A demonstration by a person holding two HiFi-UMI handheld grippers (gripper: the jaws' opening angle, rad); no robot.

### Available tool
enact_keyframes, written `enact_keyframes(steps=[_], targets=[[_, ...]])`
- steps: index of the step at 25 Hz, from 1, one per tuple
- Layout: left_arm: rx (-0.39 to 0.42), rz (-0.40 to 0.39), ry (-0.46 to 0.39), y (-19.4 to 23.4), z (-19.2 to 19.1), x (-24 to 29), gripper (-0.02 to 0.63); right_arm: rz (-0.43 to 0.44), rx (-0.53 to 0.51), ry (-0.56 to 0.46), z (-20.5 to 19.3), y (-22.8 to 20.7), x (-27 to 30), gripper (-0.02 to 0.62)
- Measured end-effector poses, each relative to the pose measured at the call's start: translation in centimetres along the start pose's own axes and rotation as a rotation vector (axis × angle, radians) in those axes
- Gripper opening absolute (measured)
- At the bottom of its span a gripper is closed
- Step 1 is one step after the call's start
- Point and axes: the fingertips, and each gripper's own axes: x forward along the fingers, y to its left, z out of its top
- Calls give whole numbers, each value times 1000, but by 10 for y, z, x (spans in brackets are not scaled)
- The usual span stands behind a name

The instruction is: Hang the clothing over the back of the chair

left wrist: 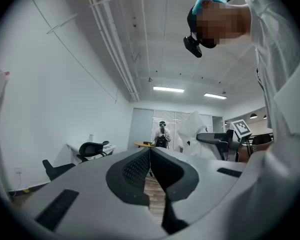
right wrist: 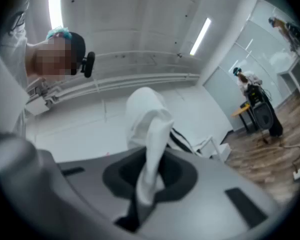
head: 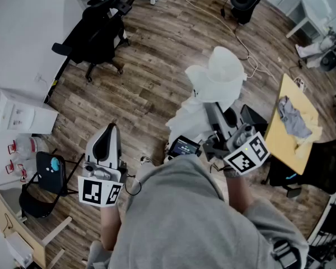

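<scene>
White clothing [head: 215, 80] hangs bunched up over a black chair [head: 252, 117] just in front of me. My right gripper [head: 213, 114] is shut on a fold of it. In the right gripper view the white cloth [right wrist: 150, 129] rises from between the closed jaws of the right gripper [right wrist: 147, 176]. My left gripper [head: 109, 130] hovers apart at the left, over the wood floor, well clear of the cloth. In its own view the left gripper [left wrist: 150, 151] has its jaw tips together with nothing in them. The clothing [left wrist: 192, 129] and the chair [left wrist: 215, 139] show at the right.
A black office chair [head: 98, 35] stands by a white desk at the back left. At the right, a yellow table [head: 288, 142] carries a grey cloth [head: 294, 116]. A small black folding chair [head: 45, 178] and white boxes [head: 19, 114] sit at the left. A cable [head: 241, 38] lies on the floor.
</scene>
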Motion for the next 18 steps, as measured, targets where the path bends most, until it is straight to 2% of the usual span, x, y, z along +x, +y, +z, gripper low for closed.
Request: enact_keyframes(steps=[4, 10, 18], targets=[[8, 7, -7, -6, 1, -19, 35, 13, 14, 9, -8, 14, -7, 49], [-37, 64, 17, 24, -12, -51, 35, 47, 16, 11, -22, 38, 15, 49], [-29, 77, 9, 38, -6, -52, 36, 72, 34, -4, -23, 48, 32, 49]])
